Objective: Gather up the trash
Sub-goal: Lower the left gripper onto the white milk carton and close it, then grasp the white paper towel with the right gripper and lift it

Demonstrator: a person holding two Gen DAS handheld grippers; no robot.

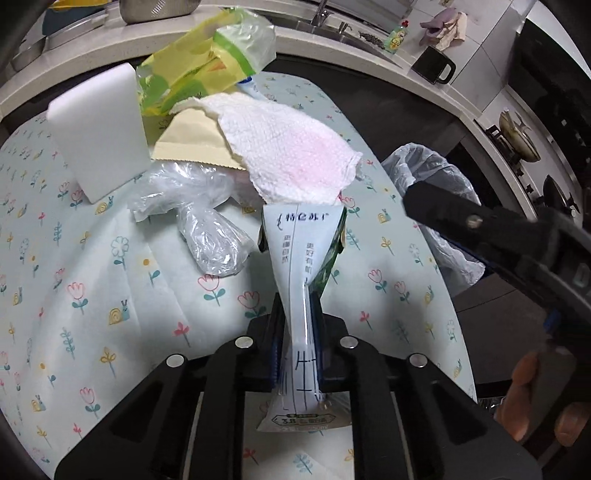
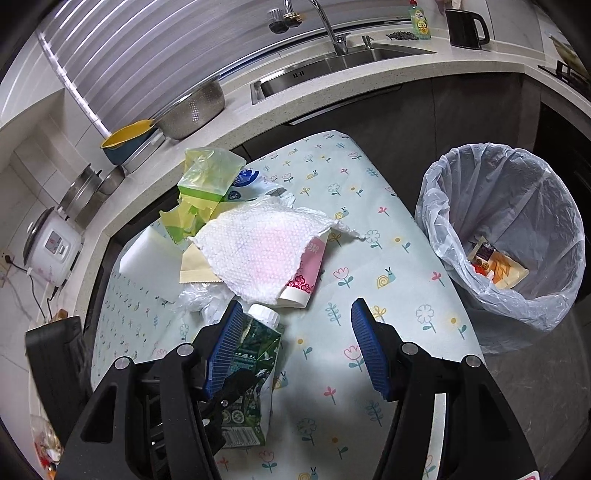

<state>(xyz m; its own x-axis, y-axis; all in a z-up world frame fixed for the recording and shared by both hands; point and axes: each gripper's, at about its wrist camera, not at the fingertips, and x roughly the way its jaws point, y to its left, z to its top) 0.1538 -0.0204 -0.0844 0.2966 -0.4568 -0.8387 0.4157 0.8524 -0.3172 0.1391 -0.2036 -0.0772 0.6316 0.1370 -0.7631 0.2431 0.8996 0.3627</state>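
Note:
My left gripper [image 1: 298,299] is shut on a flattened green and white milk carton [image 1: 303,240], pinching its lower half above the flowered tablecloth [image 1: 110,295]. In the right wrist view the carton [image 2: 255,350] lies by the left finger of my right gripper [image 2: 297,306], which is open and holds nothing. Beyond the carton lie a pink-stained paper towel [image 1: 291,155] [image 2: 258,247], a clear plastic bag [image 1: 199,221], a yellow-green bag [image 2: 207,181], a beige packet [image 1: 188,140] and a pink tube [image 2: 306,269]. The lined bin [image 2: 506,236] stands to the table's right with wrappers inside.
A white foam block [image 1: 99,136] stands at the table's left. Behind it a counter carries a sink [image 2: 332,66], a metal colander [image 2: 192,110], a rice cooker [image 2: 51,251] and a black mug [image 2: 465,27]. Dark floor [image 2: 535,387] lies beside the bin.

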